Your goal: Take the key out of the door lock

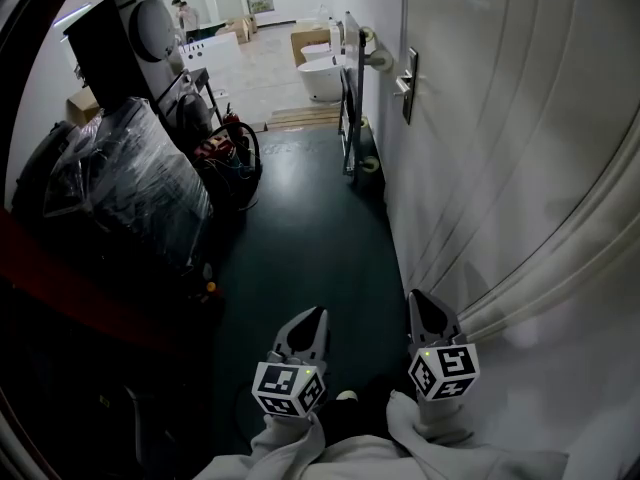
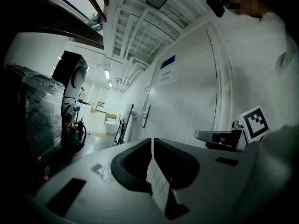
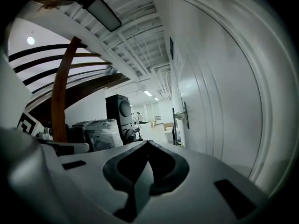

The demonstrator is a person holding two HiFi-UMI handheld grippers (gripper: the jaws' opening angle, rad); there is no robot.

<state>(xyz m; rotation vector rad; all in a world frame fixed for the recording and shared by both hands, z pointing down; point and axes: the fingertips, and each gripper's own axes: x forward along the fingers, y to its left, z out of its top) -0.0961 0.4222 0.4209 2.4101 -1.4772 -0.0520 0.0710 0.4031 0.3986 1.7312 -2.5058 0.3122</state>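
Standing well ahead on the right, the door (image 1: 500,118) carries its lock plate (image 1: 410,86), upright, with the handle jutting into the corridor. Any key is too small to see. The left gripper (image 1: 318,314) and right gripper (image 1: 417,298) are closed and empty. Next, probably: walk closer, open one gripper, approach the lock level.

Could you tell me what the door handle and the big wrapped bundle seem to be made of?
The door handle looks like satin metal: silvery grey with a soft glint. The bundle seems wrapped in clear plastic film, given its crinkled, shiny highlights; its contents cannot be told.
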